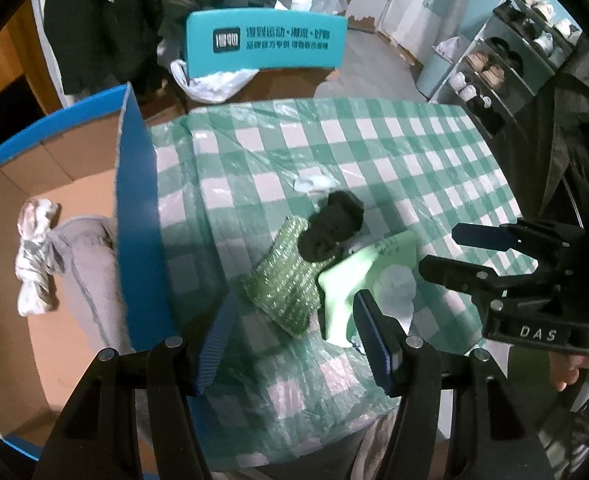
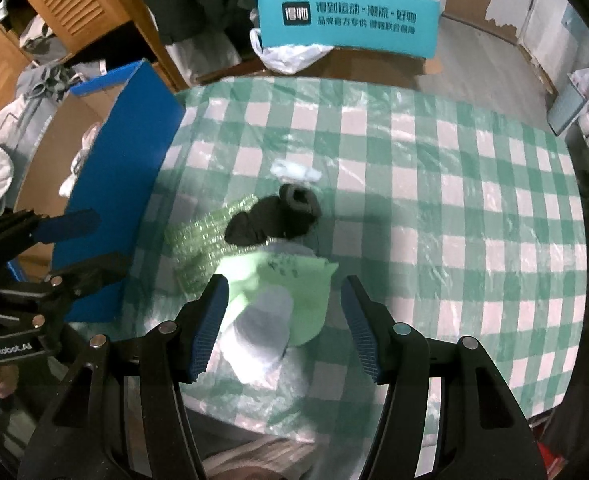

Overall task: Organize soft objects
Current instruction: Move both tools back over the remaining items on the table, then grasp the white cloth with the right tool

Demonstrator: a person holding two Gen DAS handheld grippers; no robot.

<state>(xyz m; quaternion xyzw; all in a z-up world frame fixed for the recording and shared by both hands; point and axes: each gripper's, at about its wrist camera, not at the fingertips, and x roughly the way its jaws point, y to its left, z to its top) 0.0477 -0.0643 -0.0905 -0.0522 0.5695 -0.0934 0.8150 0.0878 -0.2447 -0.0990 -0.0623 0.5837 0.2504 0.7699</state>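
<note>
- A cluttered room is shown, with a table (image 2: 454, 184) covered by a green-and-white checked cloth under clear plastic film; a teal chair back (image 2: 348, 20) with printed characters stands at its far side, and a shoe rack (image 1: 506, 64) is seen to the right in the left wrist view.
- A blue-sided cardboard box (image 1: 138, 216) is set against the table's left edge; a grey garment (image 1: 82, 264) and a white knotted cloth (image 1: 34, 264) already lie inside it.
- Near the table's near edge a small heap of soft things is gathered: a sparkly green pad (image 1: 282, 280), a dark fuzzy sock (image 1: 330, 228) lying partly over it, and a pale green sock (image 2: 278, 300) with a whitish heel patch touching both.
- A small white scrap (image 2: 296, 172) lies just beyond the heap, apart from it.
- The left gripper (image 1: 290, 340) is held wide, nothing between its fingers, poised above the green pad's near corner.
- The right gripper (image 2: 284, 328) is likewise spread wide and carries nothing, with the pale green sock lying between and below its fingers.
- All three pieces are judged light, limp and easily crushed without harm; slipping is unlikely against the ribbed blue pads (image 2: 210, 328).
- The pale green sock would best be pinched across its middle, where the fabric bunches, so that neither end trails.
- The plastic film beneath could be caught along with the fabric if the fingers are pressed too low.
</note>
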